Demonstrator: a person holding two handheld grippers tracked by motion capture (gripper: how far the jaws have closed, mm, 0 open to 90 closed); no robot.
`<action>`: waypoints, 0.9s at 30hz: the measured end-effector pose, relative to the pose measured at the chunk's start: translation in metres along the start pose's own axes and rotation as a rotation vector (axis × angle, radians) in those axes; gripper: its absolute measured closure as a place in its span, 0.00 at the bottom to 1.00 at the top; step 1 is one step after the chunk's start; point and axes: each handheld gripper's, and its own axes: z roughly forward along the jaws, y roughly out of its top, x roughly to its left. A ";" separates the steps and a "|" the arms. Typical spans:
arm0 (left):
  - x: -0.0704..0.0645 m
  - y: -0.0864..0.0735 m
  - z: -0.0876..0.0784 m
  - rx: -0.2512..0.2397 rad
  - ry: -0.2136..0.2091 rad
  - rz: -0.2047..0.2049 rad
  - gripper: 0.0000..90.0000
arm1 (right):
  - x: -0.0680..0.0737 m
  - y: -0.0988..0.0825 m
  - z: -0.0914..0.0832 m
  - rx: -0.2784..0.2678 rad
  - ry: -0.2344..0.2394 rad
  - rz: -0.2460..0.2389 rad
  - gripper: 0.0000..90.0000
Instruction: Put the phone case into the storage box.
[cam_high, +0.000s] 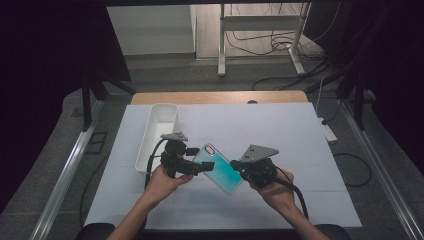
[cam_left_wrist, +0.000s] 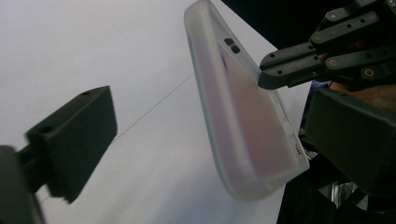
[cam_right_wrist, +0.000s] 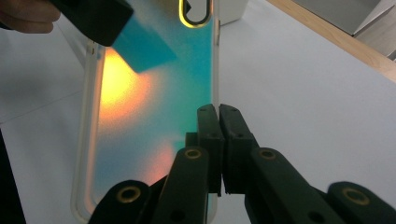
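At mid-frame, right tool (cam_high: 239, 169) alone pinches the phone case (cam_high: 218, 168) edge, left tool (cam_high: 196, 165) gaping, so it could twist free onto the table (cam_high: 300, 150)

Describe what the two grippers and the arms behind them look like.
Both the left gripper and the right gripper are black, with linked jaws pinned by brass-ringed pivots. Each carries a grey three-cornered plate on top and trails a thick black cable. The forearms are bare, no sleeves.

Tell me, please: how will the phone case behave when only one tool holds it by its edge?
The phone case is an empty thin shell, so probably light. Its translucent rim looks like soft plastic, so it may flex or twist. The right tool pinches only one side wall, and the glossy surface could slip.
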 end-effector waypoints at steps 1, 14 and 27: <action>0.000 0.000 0.000 0.001 -0.009 -0.004 0.17 | 0.000 0.000 0.000 0.002 -0.002 -0.007 0.98; 0.007 -0.002 -0.001 0.040 -0.167 -0.110 0.81 | 0.004 0.000 0.001 -0.001 -0.015 -0.028 0.98; 0.007 -0.003 0.000 0.049 -0.174 -0.150 0.95 | 0.005 -0.003 0.007 0.017 0.006 -0.023 0.95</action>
